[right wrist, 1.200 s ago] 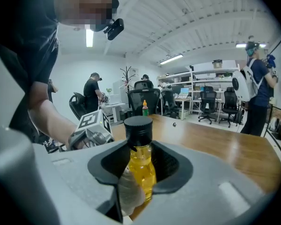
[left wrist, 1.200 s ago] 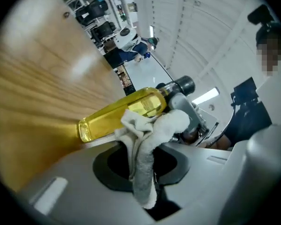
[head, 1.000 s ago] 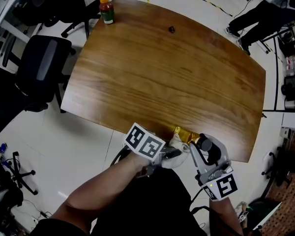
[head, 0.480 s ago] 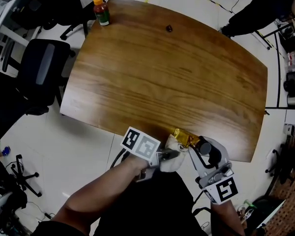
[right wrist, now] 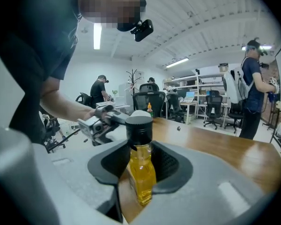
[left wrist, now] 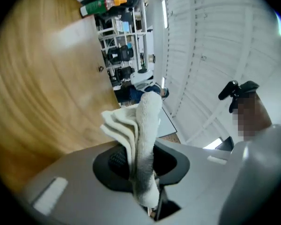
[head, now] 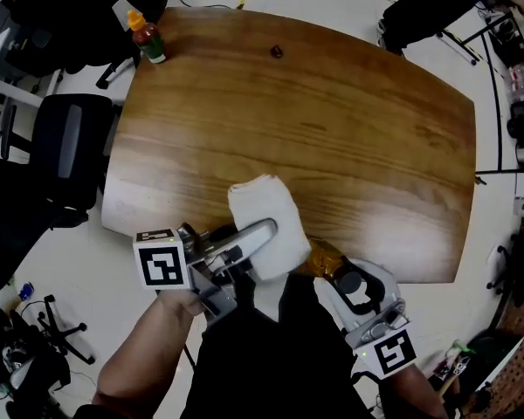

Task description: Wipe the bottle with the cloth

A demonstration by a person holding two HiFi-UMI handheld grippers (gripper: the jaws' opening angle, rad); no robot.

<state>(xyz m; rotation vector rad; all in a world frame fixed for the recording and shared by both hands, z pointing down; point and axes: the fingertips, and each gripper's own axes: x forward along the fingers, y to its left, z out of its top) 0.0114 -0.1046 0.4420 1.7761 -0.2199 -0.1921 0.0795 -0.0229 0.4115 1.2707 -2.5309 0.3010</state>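
Left gripper [head: 267, 230]: jaws pinched nearly together on a folded white cloth [head: 264, 215], which sticks out past the tips over the table [head: 332, 129]

Right gripper [right wrist: 140, 162]: jaws about half apart, clamped on the sides of the bottle [head: 325, 257] (yellow liquid, black cap)

Bottle sits at the table's near edge, about 5 o'clock; the cloth is just beside it at its 10 o'clock, contact not discernible

Sauce bottle [head: 148, 38] at the far corner, 11 o'clock
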